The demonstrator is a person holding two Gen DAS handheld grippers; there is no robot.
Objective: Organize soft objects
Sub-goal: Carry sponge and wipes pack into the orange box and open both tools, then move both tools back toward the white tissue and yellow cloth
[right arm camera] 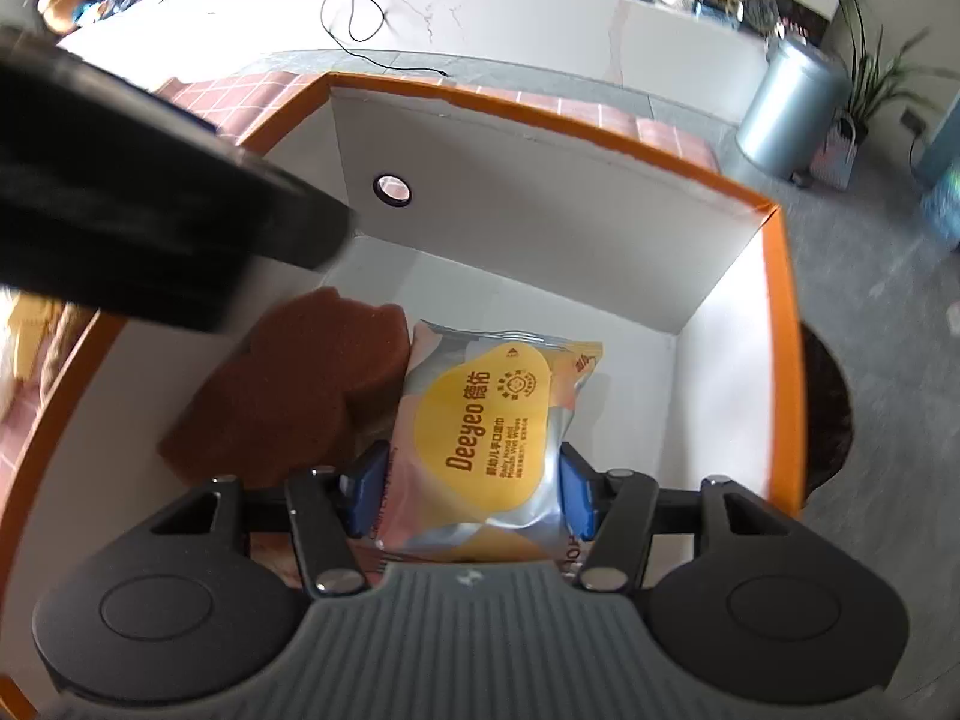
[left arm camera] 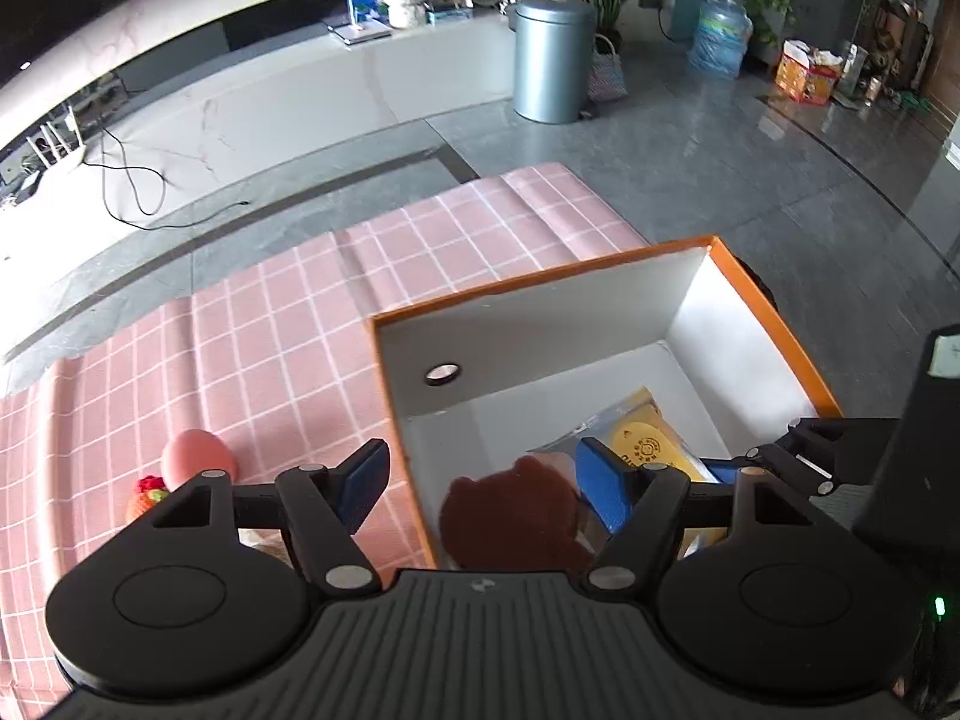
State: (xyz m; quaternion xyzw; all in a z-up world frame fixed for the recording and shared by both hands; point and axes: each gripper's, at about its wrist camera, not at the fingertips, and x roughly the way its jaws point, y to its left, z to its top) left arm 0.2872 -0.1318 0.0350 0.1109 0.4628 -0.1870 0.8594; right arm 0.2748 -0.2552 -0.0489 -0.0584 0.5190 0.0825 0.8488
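Observation:
An orange-rimmed white box (left arm camera: pixel 540 282) stands on a pink checked cloth (left arm camera: pixel 288 312). Inside lies a brown sponge-like soft piece (right arm camera: pixel 300 384) beside a yellow and silver wet wipes pack (right arm camera: pixel 486 420). My right gripper (right arm camera: pixel 471 492) reaches into the box and is shut on the pack, its blue pads (right arm camera: pixel 363 489) pressing the pack's two sides. My left gripper (left arm camera: pixel 485 489) hovers open above the box's left wall with nothing gripped; the brown piece (left arm camera: pixel 510 516) lies below it. In the right wrist view the left gripper (right arm camera: pixel 120 222) is a dark blur at upper left.
A pink egg-shaped toy (left arm camera: pixel 198 456) and a small red and orange knitted toy (left arm camera: pixel 147 495) lie on the cloth left of the box. On the grey floor beyond stand a metal bin (left arm camera: pixel 552 60), a water bottle (left arm camera: pixel 720 36) and plants.

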